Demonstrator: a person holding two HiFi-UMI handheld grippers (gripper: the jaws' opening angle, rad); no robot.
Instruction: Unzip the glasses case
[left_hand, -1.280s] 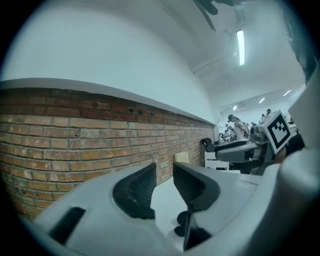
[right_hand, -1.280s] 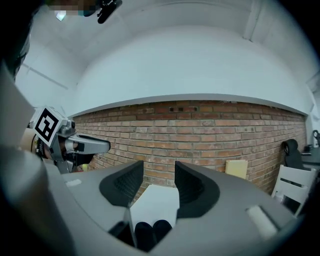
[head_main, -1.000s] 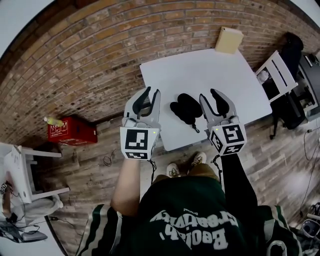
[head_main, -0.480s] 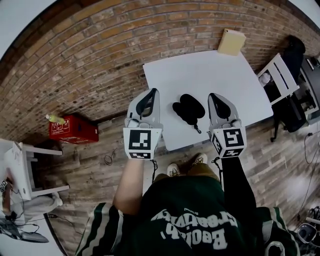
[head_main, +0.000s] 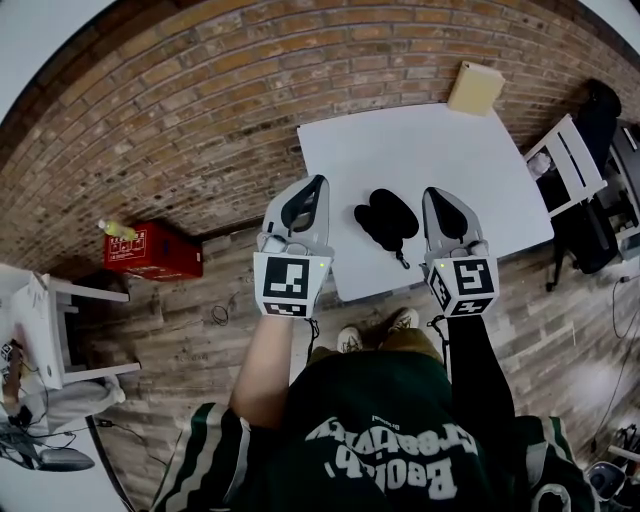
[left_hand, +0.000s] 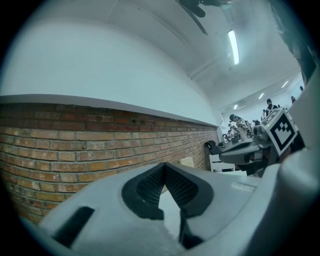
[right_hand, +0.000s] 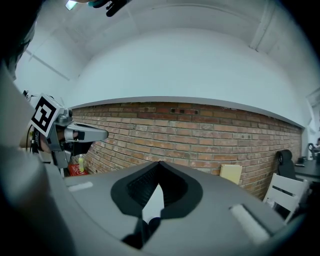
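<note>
A black glasses case (head_main: 386, 218) lies on the white table (head_main: 440, 150) near its front edge, with a zip pull cord trailing toward me. My left gripper (head_main: 318, 181) hovers level to the left of the case, over the table's left edge, jaws shut and empty. On the right of the case my right gripper (head_main: 432, 192) is held level, also shut with nothing in it. In the left gripper view the pads (left_hand: 150, 186) meet at the tip with only brick wall behind. In the right gripper view the pads (right_hand: 143, 184) touch at the tip, and a bit of the dark case (right_hand: 152, 223) shows low between them.
A tan box (head_main: 476, 87) stands at the table's far edge against the brick wall. A red crate (head_main: 152, 254) with a bottle sits on the floor at left. White chairs stand at left (head_main: 45, 330) and right (head_main: 570, 160). My shoes (head_main: 375, 332) are under the front edge.
Both grippers went from open to shut, closing on nothing. Neither hand has moved relative to the case; the whole view has shifted a little.
</note>
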